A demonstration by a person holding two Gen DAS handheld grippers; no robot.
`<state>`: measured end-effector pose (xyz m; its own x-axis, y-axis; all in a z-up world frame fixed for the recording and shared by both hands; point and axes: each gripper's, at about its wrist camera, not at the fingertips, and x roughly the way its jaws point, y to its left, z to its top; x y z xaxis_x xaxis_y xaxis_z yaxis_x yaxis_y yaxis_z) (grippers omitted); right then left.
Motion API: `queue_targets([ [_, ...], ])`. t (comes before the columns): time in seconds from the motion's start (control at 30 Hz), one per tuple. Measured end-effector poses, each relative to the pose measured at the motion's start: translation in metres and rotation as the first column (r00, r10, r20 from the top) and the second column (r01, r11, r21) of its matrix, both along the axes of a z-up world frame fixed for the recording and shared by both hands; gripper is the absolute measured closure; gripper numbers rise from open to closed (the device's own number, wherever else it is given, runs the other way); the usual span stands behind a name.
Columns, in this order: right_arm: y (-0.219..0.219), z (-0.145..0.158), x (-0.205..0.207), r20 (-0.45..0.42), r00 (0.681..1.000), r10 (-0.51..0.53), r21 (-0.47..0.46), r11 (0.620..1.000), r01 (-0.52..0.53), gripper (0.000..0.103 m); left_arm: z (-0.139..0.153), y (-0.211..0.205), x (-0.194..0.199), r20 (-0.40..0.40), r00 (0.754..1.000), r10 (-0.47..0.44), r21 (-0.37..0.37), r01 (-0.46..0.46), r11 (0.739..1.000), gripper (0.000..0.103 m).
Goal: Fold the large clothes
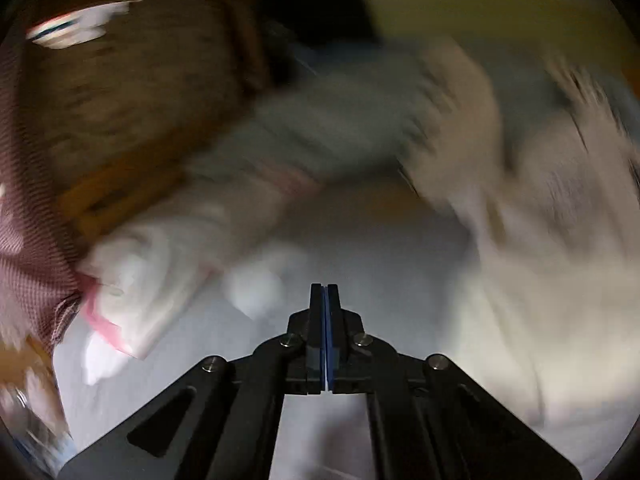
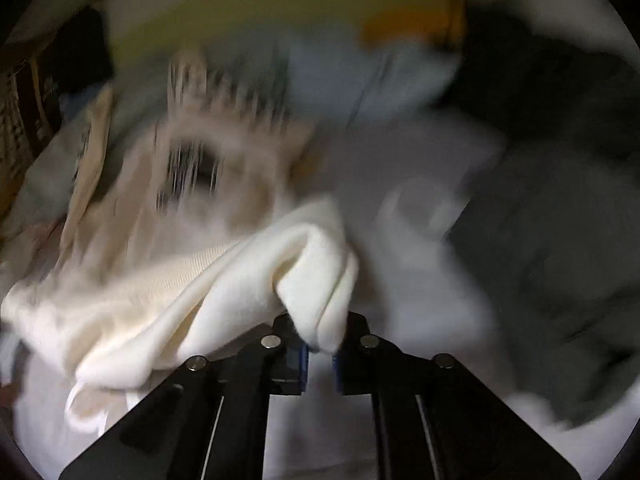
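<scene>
Item 1, left tool (image 1: pixel 325 292): jaws pressed flat together, blue pads meeting, nothing visible between them. It points over a pale sheet-like surface (image 1: pixel 360 240), probably a bed or a covered tabletop; blur prevents a firmer call.

Item 2, right tool (image 2: pixel 320 354): jaws clamped on a bunched fold of the cream garment (image 2: pixel 224 280), which spills up and over the fingertips.

Item 3, cream garment: the task's thing. In the right wrist view it trails from the grip toward the left and near edge, its long axis running roughly left to right, the loose bulk lying left of the tool. In the left wrist view a pale cream mass (image 1: pixel 532 280) fills the right side, likely the same garment (heavily smeared by motion). So the free end lies to the right of the left tool, between the two hands, and the left hand is the nearer one to take it.

Item 4, surroundings: a white bundle with pink trim (image 1: pixel 132 280) to the near left, a brown basket-like object (image 1: pixel 120 92) at far left, a maroon mesh fabric (image 1: pixel 32 240) at the left edge, a dark grey garment (image 2: pixel 560 280) crowding the right.

Item 5, open room: the pale surface ahead of the left tool is the clearest patch for laying the garment out; both flanks are cluttered.
</scene>
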<state>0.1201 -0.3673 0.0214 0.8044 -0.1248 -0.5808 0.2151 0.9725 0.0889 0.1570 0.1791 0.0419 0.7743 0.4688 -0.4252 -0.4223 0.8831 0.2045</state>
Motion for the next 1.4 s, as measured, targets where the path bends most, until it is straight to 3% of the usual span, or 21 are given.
queue_targets([
  [0.07,0.004,0.028,-0.017,0.096,0.995,0.0,-0.07,0.998,0.007,0.095,0.026,0.028,-0.012,0.032,0.998,-0.059,-0.101,0.062,0.993,0.102],
  [0.13,0.01,0.033,-0.022,0.101,0.994,0.03,-0.131,0.991,-0.017,0.095,0.028,0.039,-0.018,0.011,0.996,-0.091,-0.139,0.092,0.986,0.102],
  [0.2,0.009,0.012,-0.013,-0.01,1.0,-0.012,-0.153,0.988,0.01,0.093,0.016,0.038,-0.021,-0.013,0.994,-0.109,-0.173,0.105,0.979,0.102],
  [0.33,-0.02,-0.033,0.003,-0.206,0.975,-0.087,-0.022,0.996,0.084,0.081,-0.004,0.01,-0.015,-0.066,0.97,-0.235,-0.277,0.208,0.938,0.101],
  [0.37,-0.025,-0.037,0.005,-0.218,0.971,-0.093,-0.011,0.996,0.093,0.072,-0.008,-0.001,-0.014,-0.074,0.959,-0.273,-0.283,0.242,0.928,0.096],
  [0.43,-0.032,-0.033,-0.002,-0.208,0.968,-0.142,-0.013,0.99,0.142,0.051,-0.01,-0.025,-0.019,-0.071,0.946,-0.315,-0.262,0.287,0.921,0.068],
  [0.47,-0.035,-0.027,-0.006,-0.196,0.968,-0.158,0.0,0.987,0.161,0.048,-0.011,-0.038,-0.022,-0.065,0.939,-0.337,-0.237,0.314,0.919,0.043],
  [0.5,-0.041,-0.02,-0.011,-0.19,0.969,-0.156,0.053,0.984,0.169,0.048,-0.009,-0.049,-0.026,-0.055,0.936,-0.349,-0.221,0.329,0.918,0.032],
  [0.6,-0.054,0.003,-0.032,-0.122,0.981,-0.15,0.192,0.966,0.172,0.048,-0.016,-0.076,-0.034,-0.052,0.907,-0.418,-0.236,0.396,0.887,0.032],
  [0.73,-0.056,0.024,-0.043,-0.034,0.975,-0.222,0.122,0.967,0.224,0.043,-0.022,-0.108,-0.03,-0.068,0.871,-0.487,-0.185,0.469,0.864,0.032],
  [0.8,-0.062,0.027,-0.046,-0.02,0.977,-0.213,0.154,0.965,0.214,0.041,-0.029,-0.118,-0.017,-0.079,0.856,-0.51,-0.205,0.487,0.849,0.028],
  [0.83,-0.065,0.024,-0.043,-0.04,0.982,-0.184,0.194,0.963,0.188,0.041,-0.035,-0.118,-0.007,-0.092,0.853,-0.514,-0.232,0.484,0.844,0.028],
  [0.93,-0.067,0.004,-0.029,-0.133,0.991,-0.029,0.372,0.925,0.077,0.041,-0.062,-0.118,0.022,-0.213,0.886,-0.412,-0.253,0.357,0.899,0.026],
  [0.97,-0.068,-0.005,-0.029,-0.148,0.988,-0.049,0.415,0.904,0.108,0.041,-0.065,-0.116,0.027,-0.254,0.907,-0.336,-0.218,0.285,0.933,0.025],
  [1.0,-0.068,-0.013,-0.031,-0.152,0.986,-0.071,0.444,0.886,0.133,0.041,-0.067,-0.115,0.029,-0.282,0.935,-0.216,-0.133,0.185,0.974,0.02],
  [1.03,-0.068,-0.019,-0.03,-0.159,0.984,-0.075,0.471,0.871,0.142,0.041,-0.068,-0.113,0.029,-0.291,0.947,-0.137,-0.077,0.119,0.99,0.016],
  [1.17,-0.063,-0.033,-0.024,-0.123,0.992,-0.015,0.591,0.802,0.086,0.041,-0.072,-0.092,0.034,-0.311,0.947,-0.082,-0.148,0.037,0.988,0.007],
  [1.23,-0.052,-0.032,-0.015,-0.084,0.996,0.03,0.587,0.809,0.025,0.035,-0.074,-0.084,0.037,-0.312,0.947,-0.08,-0.178,0.025,0.984,0.005],
  [1.27,-0.047,-0.033,-0.011,-0.105,0.994,0.023,0.551,0.833,0.039,0.035,-0.074,-0.08,0.037,-0.302,0.95,-0.074,-0.185,0.017,0.983,0.004],
  [1.33,-0.046,-0.043,-0.009,-0.206,0.973,-0.102,0.47,0.862,0.19,0.035,-0.076,-0.07,0.036,-0.294,0.952,-0.085,-0.229,0.016,0.973,0.003],
  [1.4,-0.062,-0.061,-0.011,-0.197,0.973,-0.119,0.568,0.795,0.212,0.035,-0.077,-0.066,0.038,-0.298,0.95,-0.091,-0.259,0.011,0.966,0.0],
])
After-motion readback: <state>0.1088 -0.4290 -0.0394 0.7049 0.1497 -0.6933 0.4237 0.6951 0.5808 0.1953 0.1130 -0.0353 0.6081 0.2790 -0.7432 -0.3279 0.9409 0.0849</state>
